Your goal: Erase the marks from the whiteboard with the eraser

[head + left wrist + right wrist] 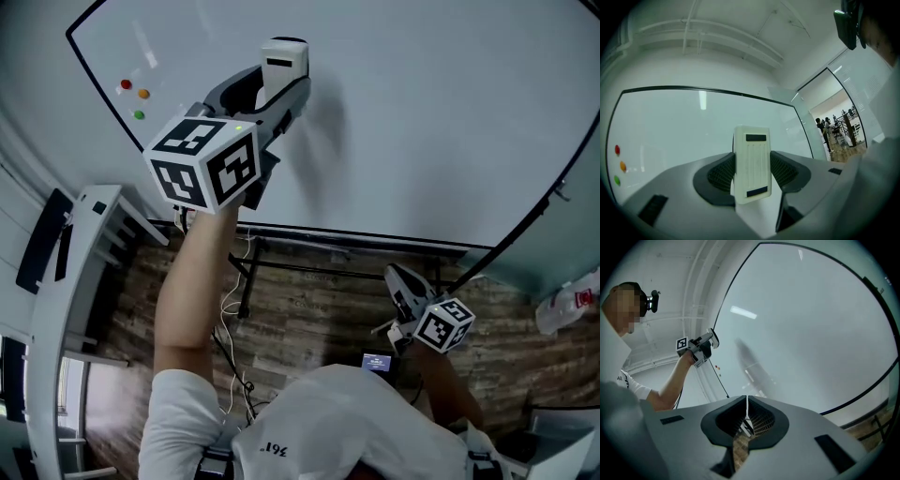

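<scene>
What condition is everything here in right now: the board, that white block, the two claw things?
Whiteboard: no marks visible.
Eraser: clamped upright between two jaws.
Left gripper: shut on the eraser, raised at the whiteboard.
Right gripper: shut, empty, held low.
Coloured dots: three, sitting near the whiteboard's left edge.

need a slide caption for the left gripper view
Left gripper grips the eraser, facing a whiteboard with three coloured dots near its left edge.

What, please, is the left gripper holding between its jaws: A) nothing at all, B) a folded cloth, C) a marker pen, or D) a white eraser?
D: the left gripper is shut on the white eraser, with a jaw pressed against each side of it.
</scene>
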The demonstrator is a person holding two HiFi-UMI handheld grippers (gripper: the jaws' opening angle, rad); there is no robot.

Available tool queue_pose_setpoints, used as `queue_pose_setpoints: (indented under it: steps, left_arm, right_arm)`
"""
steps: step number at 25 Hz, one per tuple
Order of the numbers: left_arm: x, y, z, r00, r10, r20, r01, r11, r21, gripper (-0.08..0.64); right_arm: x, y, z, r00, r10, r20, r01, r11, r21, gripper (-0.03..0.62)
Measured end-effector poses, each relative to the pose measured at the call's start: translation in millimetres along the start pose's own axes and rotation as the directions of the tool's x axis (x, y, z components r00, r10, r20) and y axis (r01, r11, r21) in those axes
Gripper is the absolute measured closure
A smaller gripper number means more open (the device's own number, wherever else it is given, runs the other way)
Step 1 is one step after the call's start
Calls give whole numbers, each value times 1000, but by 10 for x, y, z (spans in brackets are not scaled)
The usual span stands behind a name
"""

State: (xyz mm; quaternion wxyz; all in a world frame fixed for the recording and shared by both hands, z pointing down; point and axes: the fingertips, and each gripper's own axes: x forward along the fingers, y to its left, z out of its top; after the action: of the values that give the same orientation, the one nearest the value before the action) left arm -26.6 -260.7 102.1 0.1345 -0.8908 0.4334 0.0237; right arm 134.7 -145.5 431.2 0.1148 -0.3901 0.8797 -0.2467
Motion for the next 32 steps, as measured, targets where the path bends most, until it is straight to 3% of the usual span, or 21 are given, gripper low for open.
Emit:
queue_pose_setpoints:
  steps: [5, 13, 32]
  left_arm:
    - [-512, 267, -14, 999, 27, 18, -26, 999, -27, 321]
    - [-1373, 533, -437, 996, 77, 33, -72, 988, -133, 321]
    - [-2359, 211, -1415, 995, 96, 1, -91, 942, -323, 321]
  right_arm:
    - [-13, 264, -87, 999, -30, 28, 31, 999, -21, 565]
    - [-35, 615, -352, 997, -70, 26, 70, 997, -32, 565]
    - [-62, 1026, -677, 998, -63, -6, 62, 997, -46, 565]
